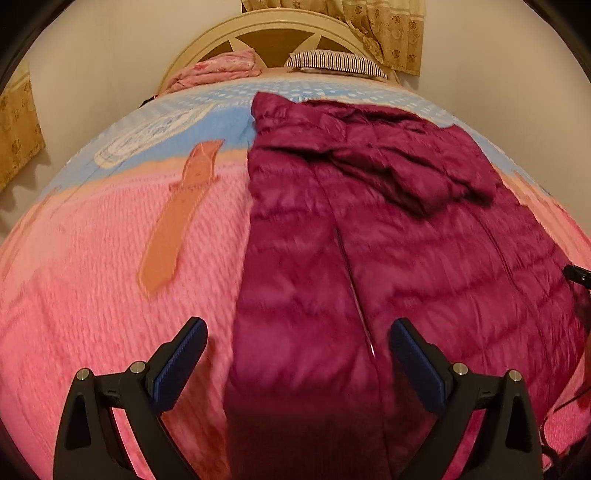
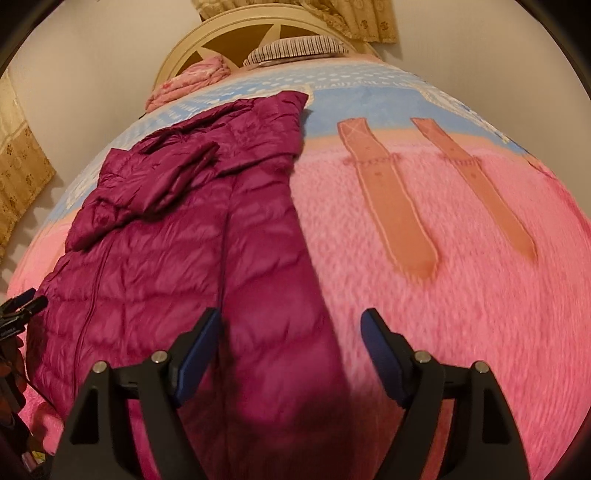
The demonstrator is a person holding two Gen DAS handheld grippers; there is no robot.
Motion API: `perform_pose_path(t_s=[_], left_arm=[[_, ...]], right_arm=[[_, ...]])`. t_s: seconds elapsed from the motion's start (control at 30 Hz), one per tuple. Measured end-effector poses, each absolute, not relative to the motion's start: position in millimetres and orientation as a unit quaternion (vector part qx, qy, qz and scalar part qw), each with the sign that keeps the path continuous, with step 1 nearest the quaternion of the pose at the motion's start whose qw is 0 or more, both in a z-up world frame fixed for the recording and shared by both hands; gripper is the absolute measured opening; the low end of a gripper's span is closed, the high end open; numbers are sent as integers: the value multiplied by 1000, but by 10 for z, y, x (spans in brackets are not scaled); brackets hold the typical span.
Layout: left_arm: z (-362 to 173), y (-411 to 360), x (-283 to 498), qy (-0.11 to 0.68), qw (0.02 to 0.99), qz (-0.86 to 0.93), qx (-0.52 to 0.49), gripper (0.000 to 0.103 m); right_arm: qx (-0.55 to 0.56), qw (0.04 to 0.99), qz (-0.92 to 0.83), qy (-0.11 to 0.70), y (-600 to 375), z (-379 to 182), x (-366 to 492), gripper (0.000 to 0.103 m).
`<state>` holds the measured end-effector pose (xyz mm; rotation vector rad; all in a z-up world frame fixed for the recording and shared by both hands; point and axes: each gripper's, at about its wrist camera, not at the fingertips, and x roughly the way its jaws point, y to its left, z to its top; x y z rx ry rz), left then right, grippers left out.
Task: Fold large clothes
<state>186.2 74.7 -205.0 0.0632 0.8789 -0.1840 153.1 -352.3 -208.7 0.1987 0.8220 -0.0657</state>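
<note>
A large magenta quilted down jacket (image 1: 388, 236) lies lengthwise on the bed, one sleeve folded across its upper part (image 1: 406, 173). In the right wrist view the jacket (image 2: 177, 251) fills the left half. My left gripper (image 1: 297, 332) is open, its jaws wide apart above the jacket's near left edge. My right gripper (image 2: 291, 325) is open, its jaws wide apart above the jacket's near right edge. Neither holds cloth. The other gripper's tip shows at the right edge of the left view (image 1: 578, 275) and at the left edge of the right view (image 2: 22, 308).
The bed has a pink and blue blanket (image 1: 92, 295) with orange strips (image 2: 391, 206). At the head are a cream headboard (image 1: 273, 26), a pink folded cloth (image 1: 218, 70) and a striped pillow (image 1: 332, 62). Curtains (image 1: 18, 125) hang by the walls.
</note>
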Motion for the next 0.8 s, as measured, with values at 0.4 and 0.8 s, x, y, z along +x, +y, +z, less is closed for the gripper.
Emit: perform_pose_path(t_s=[0.4, 0.8], left_arm=[[-2199, 813, 1526, 435, 894, -99, 24, 99], [-2054, 828, 1387, 423, 898, -118, 27, 13]], right_arm=[[88, 918, -33, 384, -3373, -2194, 1026, 78], [117, 921, -15, 371, -3385, -2191, 860, 17]])
